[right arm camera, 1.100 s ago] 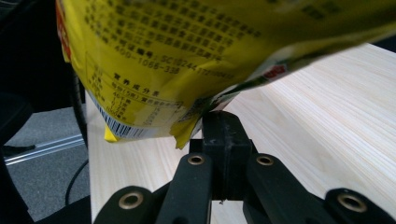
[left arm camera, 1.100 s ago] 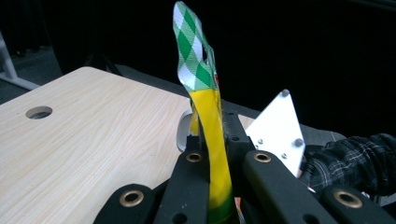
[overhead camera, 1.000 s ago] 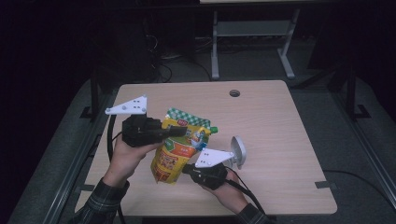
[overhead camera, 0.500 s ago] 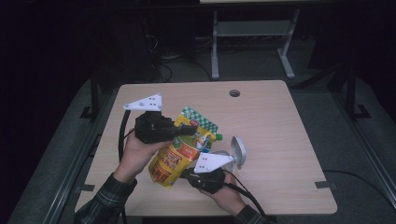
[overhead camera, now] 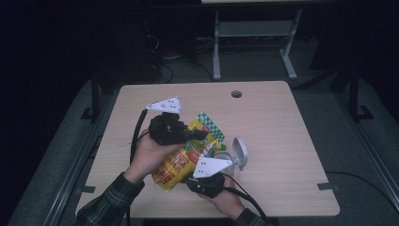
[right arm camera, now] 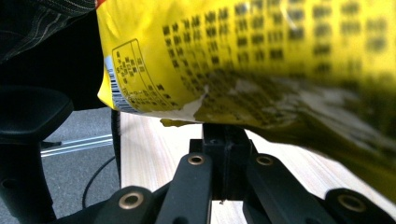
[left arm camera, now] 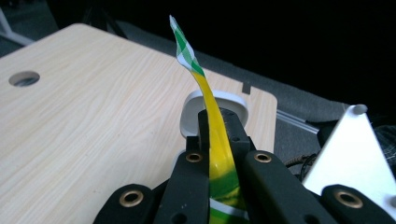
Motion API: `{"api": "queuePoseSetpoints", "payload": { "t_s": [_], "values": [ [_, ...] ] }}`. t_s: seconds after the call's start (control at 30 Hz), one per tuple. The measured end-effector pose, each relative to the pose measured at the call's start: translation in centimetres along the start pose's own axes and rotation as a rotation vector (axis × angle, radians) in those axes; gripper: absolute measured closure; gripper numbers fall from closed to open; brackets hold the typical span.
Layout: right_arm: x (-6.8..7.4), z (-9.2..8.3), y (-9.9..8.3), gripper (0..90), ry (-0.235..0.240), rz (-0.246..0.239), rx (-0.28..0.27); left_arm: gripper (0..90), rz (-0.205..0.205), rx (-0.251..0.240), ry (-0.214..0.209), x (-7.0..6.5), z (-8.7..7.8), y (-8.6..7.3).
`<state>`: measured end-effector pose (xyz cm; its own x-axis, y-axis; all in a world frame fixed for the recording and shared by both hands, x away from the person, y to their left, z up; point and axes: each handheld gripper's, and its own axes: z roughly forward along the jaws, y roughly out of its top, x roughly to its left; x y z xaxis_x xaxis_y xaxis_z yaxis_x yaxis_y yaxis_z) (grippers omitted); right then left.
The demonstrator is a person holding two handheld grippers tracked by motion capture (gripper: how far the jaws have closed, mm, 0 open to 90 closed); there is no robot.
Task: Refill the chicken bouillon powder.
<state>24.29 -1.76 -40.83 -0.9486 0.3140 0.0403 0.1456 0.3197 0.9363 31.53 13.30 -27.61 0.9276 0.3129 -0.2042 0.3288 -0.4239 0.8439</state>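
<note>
High view: the yellow foil snack pouch (overhead camera: 186, 157) is held tilted above the wooden bench (overhead camera: 282, 141). The left gripper (overhead camera: 200, 134) has its jaws clamped on the pouch's green-checked top edge; the right gripper (right arm camera: 224, 140) has its jaws together, seemingly pinching the pouch's bottom edge.

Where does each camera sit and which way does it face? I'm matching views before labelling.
High view: above the person's side, looking forward and down on the table; forearms, left gripper, right gripper.
Left gripper view: rides the left gripper, looking along its jaws shut on the yellow pouch.
Right gripper view: rides the right gripper, under the pouch.
Shared: pouch, table; white lidded container in two.
</note>
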Motion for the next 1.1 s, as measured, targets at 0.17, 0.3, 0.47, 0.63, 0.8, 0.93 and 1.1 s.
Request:
{"api": "queuePoseSetpoints", "payload": {
  "t_s": [0.17, 0.3, 0.47, 0.63, 0.8, 0.93, 1.1],
  "values": [
    [0.0, 0.2, -0.1, 90.0, 0.012, 0.005, -0.006, 90.0, -0.004, 0.048, 0.003, 0.0, 0.8, 0.2],
    [0.1, 0.3, -0.1, 90.0, 0.021, 0.017, -0.016, 89.9, -0.011, 0.075, 0.003, 0.1, 1.2, 0.4],
    [0.0, 0.5, -0.1, 90.0, 0.032, 0.022, -0.021, 89.9, -0.021, 0.107, 0.014, 0.3, 1.8, 0.5],
    [-0.1, 0.7, -0.1, 90.0, 0.046, 0.034, -0.034, 89.9, -0.023, 0.141, 0.023, 0.4, 2.1, 0.8],
    [-0.1, 0.9, 0.1, 90.0, 0.055, 0.036, -0.04, 89.9, -0.036, 0.16, 0.03, 0.6, 2.3, 0.9],
    [0.0, 0.9, 0.1, 90.0, 0.06, 0.042, -0.041, 89.9, -0.041, 0.178, 0.03, 0.8, 2.6, 1.0],
    [0.0, 0.9, 0.0, 90.0, 0.069, 0.055, -0.052, 89.9, -0.045, 0.201, 0.034, 0.8, 2.9, 1.2]
  ]
}}
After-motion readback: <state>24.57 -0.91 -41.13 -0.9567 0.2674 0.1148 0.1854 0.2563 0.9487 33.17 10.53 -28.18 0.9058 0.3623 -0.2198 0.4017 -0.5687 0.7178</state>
